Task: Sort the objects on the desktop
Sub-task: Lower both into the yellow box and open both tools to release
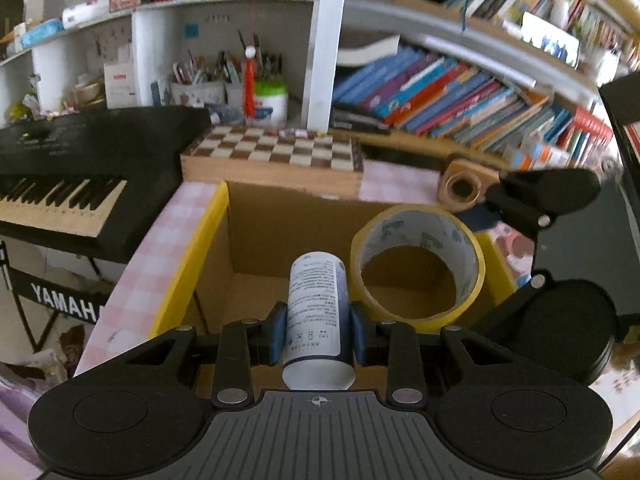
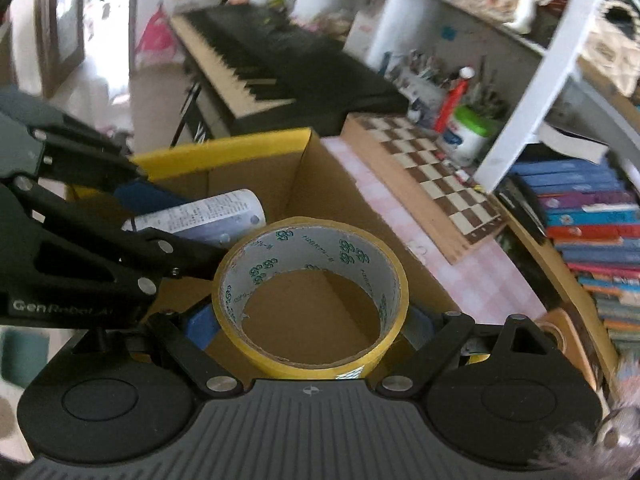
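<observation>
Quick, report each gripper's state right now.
Left gripper: closed on the white bottle.
Right gripper: closed on the yellow tape roll, jaws set wide.

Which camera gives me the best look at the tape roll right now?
The right wrist view: the tape roll sits centred, clamped in the right gripper, core and printed liner clear. The left wrist view shows it off to the side, behind the white bottle.

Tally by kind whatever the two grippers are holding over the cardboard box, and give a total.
White bottle, in the left gripper: 1
Yellow tape roll, in the right gripper: 1
Total: 2, both above the cardboard box.
</observation>
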`<state>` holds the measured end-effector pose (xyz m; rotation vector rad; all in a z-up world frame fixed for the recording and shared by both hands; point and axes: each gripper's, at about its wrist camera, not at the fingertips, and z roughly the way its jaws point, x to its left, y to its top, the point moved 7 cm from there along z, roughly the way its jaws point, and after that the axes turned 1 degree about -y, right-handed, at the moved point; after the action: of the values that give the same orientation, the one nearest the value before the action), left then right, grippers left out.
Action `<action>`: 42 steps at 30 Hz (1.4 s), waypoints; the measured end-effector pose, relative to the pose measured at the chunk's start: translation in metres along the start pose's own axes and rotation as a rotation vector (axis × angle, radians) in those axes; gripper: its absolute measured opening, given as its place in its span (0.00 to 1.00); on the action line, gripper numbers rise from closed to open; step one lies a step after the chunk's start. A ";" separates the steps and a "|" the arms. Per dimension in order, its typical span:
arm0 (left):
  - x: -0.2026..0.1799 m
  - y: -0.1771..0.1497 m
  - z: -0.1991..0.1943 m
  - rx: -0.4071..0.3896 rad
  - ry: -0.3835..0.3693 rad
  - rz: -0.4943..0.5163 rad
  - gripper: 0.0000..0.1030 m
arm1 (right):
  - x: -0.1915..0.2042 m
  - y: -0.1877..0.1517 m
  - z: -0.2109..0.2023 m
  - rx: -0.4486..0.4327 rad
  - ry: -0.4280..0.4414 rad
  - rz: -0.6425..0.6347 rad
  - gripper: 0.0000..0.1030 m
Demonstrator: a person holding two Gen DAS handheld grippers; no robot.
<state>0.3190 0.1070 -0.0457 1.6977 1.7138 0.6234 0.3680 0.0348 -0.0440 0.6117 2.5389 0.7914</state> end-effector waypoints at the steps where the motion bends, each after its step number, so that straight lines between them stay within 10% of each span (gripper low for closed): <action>1: 0.001 0.000 0.005 0.013 0.002 -0.002 0.30 | -0.002 -0.001 0.005 0.011 0.013 -0.010 0.87; 25: -0.006 -0.007 0.051 0.186 0.054 0.037 0.31 | -0.003 -0.016 0.058 0.196 0.134 -0.214 0.88; 30: -0.008 0.001 0.042 0.124 0.051 0.053 0.39 | -0.009 -0.012 0.054 0.162 0.085 -0.162 0.91; 34: -0.005 0.013 0.020 0.020 0.048 0.040 0.67 | -0.021 -0.008 0.037 0.110 0.033 -0.070 0.91; 42: -0.012 0.031 -0.032 -0.151 0.041 0.066 0.79 | -0.044 -0.007 -0.026 -0.047 -0.069 0.163 0.91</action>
<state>0.3171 0.0995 -0.0002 1.6500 1.6011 0.8024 0.3893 -0.0038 -0.0174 0.8236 2.4243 0.8671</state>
